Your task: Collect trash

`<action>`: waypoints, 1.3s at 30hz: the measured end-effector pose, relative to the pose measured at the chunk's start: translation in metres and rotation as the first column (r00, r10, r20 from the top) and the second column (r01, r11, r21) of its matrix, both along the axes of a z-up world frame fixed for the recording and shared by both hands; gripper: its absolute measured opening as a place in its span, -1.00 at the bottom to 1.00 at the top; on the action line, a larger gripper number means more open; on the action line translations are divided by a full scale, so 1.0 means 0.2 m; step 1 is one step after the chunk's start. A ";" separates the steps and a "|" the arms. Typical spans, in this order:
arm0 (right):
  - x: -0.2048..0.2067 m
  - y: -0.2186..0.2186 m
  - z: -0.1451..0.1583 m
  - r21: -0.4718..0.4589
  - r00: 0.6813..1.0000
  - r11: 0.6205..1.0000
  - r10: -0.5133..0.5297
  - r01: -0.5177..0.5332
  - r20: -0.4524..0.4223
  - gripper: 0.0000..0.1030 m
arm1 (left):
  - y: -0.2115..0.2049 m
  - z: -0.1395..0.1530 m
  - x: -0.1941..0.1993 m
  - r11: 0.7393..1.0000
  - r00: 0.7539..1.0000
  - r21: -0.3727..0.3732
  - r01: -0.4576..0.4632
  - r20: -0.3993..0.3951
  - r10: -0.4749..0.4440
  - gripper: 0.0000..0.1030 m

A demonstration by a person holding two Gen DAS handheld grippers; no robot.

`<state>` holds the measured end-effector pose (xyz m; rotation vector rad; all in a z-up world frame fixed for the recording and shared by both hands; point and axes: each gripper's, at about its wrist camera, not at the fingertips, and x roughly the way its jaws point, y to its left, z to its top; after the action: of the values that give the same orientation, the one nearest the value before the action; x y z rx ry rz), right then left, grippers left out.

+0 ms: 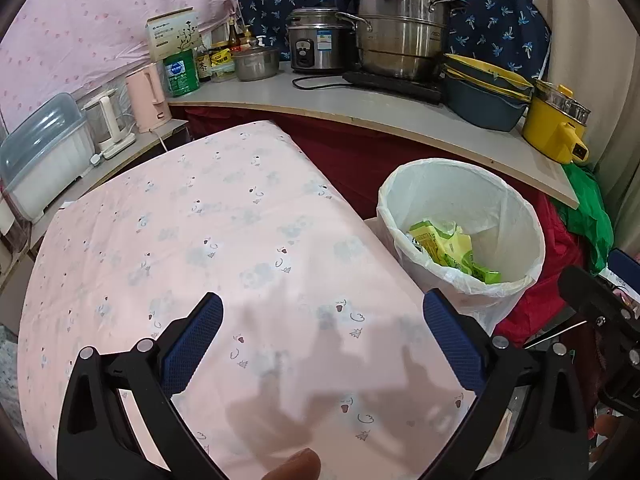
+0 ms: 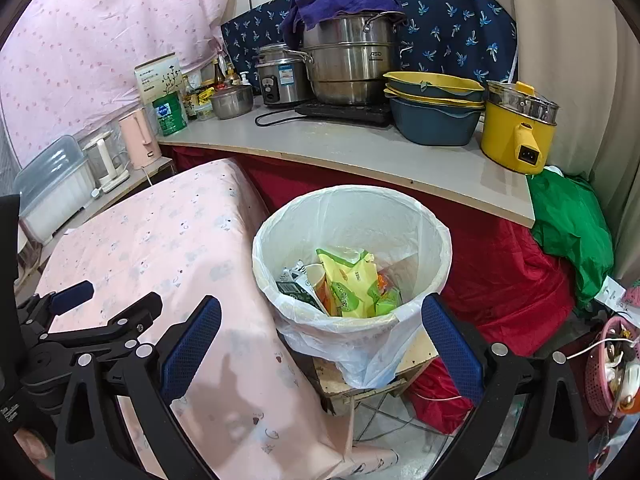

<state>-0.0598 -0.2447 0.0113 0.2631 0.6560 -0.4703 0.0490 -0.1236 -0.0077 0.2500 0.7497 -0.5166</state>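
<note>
A white trash bin [image 2: 424, 220] lined with a white plastic bag stands on a small wooden stool to the right of the pink-covered table [image 2: 160, 240]. It holds yellow-green wrappers [image 2: 352, 280], a paper cup and a dark carton. The bin also shows in the left wrist view [image 1: 440, 184], with the wrappers [image 1: 444, 244] inside. My left gripper [image 1: 323, 344] is open and empty above the pink cloth [image 1: 200, 240]. My right gripper [image 2: 320, 348] is open and empty, in front of the bin's near rim. No loose trash shows on the cloth.
A counter [image 2: 320, 148] behind holds steel pots [image 2: 348, 68], a rice cooker [image 2: 280, 76], stacked blue and yellow basins [image 2: 436, 108] and a yellow electric pot [image 2: 516, 128]. A pink kettle [image 2: 138, 136] stands at left. A pink basket [image 2: 604, 368] sits at right. Red cloth [image 2: 500, 280] drapes below.
</note>
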 end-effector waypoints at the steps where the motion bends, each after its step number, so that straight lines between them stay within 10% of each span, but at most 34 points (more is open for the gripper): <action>1: 0.00 0.00 0.00 -0.007 1.000 1.000 -0.002 0.002 -0.002 0.88 | 0.00 0.00 -0.01 1.000 1.000 0.003 0.002 0.003 -0.002 0.86; 39: -0.07 0.04 -0.04 -0.047 1.000 0.999 0.003 -0.004 -0.021 0.88 | 0.02 0.02 -0.10 1.000 1.000 0.018 -0.013 0.027 0.012 0.86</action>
<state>-0.0743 -0.2364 0.0028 0.2126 0.6646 -0.4847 0.0291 -0.1200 -0.0037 0.2683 0.7296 -0.4941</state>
